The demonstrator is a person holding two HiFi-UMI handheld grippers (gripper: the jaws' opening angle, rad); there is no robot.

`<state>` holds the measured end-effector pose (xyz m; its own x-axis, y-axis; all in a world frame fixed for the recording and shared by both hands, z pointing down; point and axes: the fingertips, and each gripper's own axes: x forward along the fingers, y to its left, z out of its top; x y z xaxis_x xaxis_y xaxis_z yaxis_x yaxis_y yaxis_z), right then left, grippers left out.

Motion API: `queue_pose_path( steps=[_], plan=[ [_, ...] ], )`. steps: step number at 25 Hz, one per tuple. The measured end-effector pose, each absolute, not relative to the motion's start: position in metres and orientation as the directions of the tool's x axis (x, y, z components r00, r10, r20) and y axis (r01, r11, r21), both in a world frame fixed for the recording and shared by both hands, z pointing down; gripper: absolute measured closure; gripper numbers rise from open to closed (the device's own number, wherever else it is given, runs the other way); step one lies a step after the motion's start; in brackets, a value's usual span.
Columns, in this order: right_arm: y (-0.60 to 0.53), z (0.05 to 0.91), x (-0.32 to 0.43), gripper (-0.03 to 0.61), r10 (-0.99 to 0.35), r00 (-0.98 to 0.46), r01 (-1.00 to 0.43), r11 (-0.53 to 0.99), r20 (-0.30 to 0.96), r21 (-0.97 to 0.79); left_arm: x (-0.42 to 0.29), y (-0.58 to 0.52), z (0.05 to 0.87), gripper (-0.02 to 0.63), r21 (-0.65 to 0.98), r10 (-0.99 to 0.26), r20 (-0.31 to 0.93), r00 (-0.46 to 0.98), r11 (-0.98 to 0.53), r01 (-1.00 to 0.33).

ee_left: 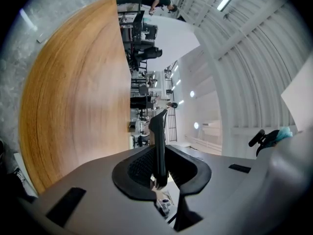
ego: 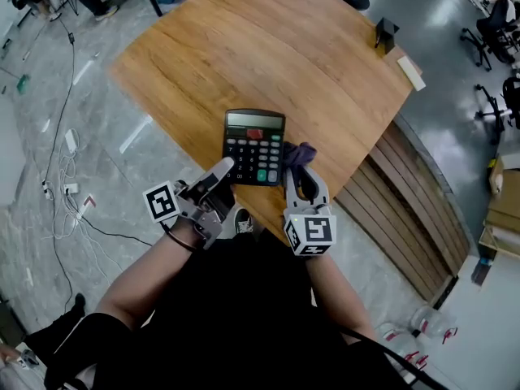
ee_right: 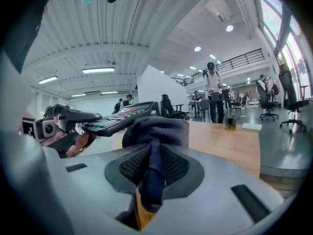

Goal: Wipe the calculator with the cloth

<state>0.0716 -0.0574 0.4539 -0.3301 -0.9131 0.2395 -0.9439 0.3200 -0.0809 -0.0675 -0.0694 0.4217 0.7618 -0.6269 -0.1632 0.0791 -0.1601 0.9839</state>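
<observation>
Calculator (ego: 253,147) held above wooden table (ego: 268,47) edge, long axis 12-to-6, display twd 12. Left gripper (ego: 219,173) clamped on its 7 o'clock corner; right gripper (ego: 299,175) clamped on purple cloth (ego: 299,154) at 3.

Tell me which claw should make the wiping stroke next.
Right. The right claw is shut on the cloth, bunched beside the calculator; the left claw is clamped on the calculator, steadying it.

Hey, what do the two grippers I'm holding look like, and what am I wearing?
The left gripper and right gripper are grey with pale tapered jaws; each carries a white cube with black square markers. You wear a black top.
</observation>
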Motion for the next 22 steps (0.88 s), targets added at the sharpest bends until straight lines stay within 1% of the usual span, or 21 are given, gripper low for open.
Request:
queue_pose_path(
  steps=[3,5,11,16,19,22],
  plan=[
    [-0.063,0.447,0.086,0.511,-0.928,-0.298,-0.955,0.292,0.225,-0.058,-0.067,-0.069,0.418,0.543,0.983,-0.617,-0.167,0.769,-0.164,0.082],
    [-0.065,0.445,0.082,0.511,-0.925,-0.310,-0.951,0.306,0.219,-0.052,-0.064,-0.069,0.416,0.543,0.982,-0.613,-0.172,0.771,-0.166,0.087],
    [-0.053,0.443,0.026,0.511,-0.867,-0.462,-0.886,0.461,0.186,-0.053,-0.051,-0.075,0.411,0.543,0.981,-0.608,-0.187,0.771,-0.158,0.113],
    [-0.034,0.438,-0.025,0.511,-0.788,-0.592,-0.800,0.600,0.168,-0.001,-0.047,-0.077,0.401,0.543,0.976,-0.589,-0.206,0.782,-0.178,0.123],
    [-0.036,0.436,-0.028,0.511,-0.786,-0.598,-0.798,0.603,0.156,-0.020,-0.047,-0.076,0.400,0.543,0.976,-0.585,-0.206,0.785,-0.178,0.124],
    [-0.047,0.432,-0.006,0.511,-0.822,-0.552,-0.832,0.555,0.136,-0.025,-0.046,-0.073,0.400,0.543,0.976,-0.584,-0.208,0.785,-0.173,0.131]
  ],
)
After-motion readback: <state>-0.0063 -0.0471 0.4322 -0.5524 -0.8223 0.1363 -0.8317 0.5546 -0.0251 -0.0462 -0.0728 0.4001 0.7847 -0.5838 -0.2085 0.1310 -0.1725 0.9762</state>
